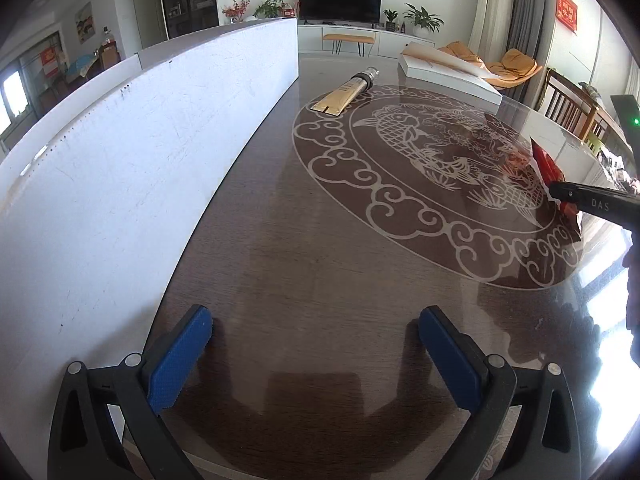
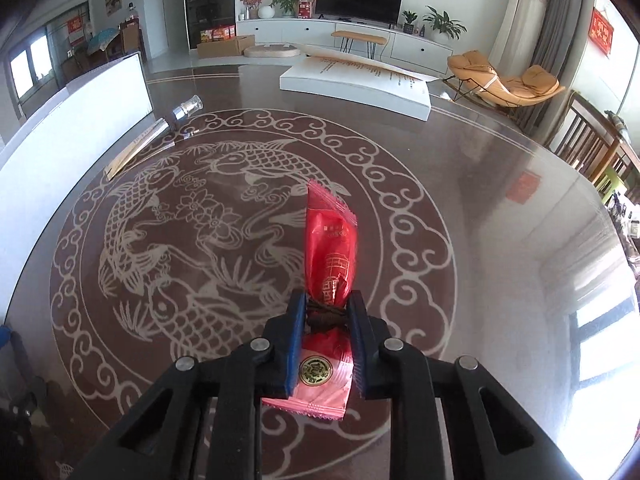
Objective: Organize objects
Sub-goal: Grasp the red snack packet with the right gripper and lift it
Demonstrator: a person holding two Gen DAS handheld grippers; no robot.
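Observation:
My right gripper point(image 2: 326, 308) is shut on a red snack packet point(image 2: 330, 240), pinching it near its middle so the front half sticks up and forward over the fish pattern of the dark round table point(image 2: 500, 200). From the left wrist view the same red packet point(image 1: 546, 164) and the right gripper's black finger point(image 1: 592, 200) show at the right edge. My left gripper point(image 1: 316, 332) is open, blue pads wide apart, with only bare table between them. A gold tube with a silver cap point(image 1: 344, 92) lies on the far side of the table, also visible as the gold tube point(image 2: 148, 140) at the left.
A long white box point(image 1: 120, 160) runs along the table's left side. An open white box with a paper lid point(image 2: 356, 84) sits at the far edge. Wooden chairs point(image 2: 592, 148) stand to the right, a TV and cabinet beyond.

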